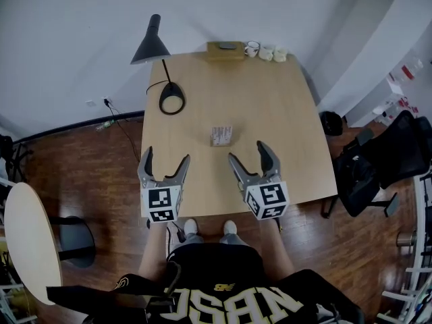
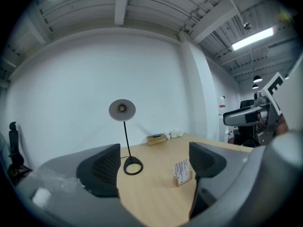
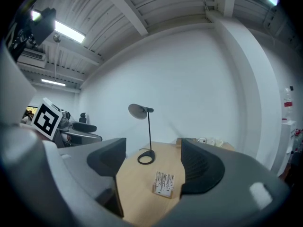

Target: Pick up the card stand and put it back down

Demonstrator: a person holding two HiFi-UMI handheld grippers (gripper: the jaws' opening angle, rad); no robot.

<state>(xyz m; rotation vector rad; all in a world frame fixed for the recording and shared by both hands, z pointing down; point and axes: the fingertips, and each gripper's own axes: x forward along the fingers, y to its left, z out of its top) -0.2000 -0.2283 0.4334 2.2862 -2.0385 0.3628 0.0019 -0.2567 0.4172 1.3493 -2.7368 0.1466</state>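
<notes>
Left gripper (image 1: 166, 155) and right gripper (image 1: 248, 150) I hold level over the near edge of the table (image 1: 270, 100), jaws spread, empty; card stand (image 1: 221, 135) print unreadable.

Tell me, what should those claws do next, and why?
Probably ease the right gripper forward toward the card stand: it sits untouched on the table just ahead, and the jaws stand apart, empty, nearly lined up with it.

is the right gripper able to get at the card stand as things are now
Probably yes: the right gripper is open, and only bare table lies between it and the card stand.
</notes>
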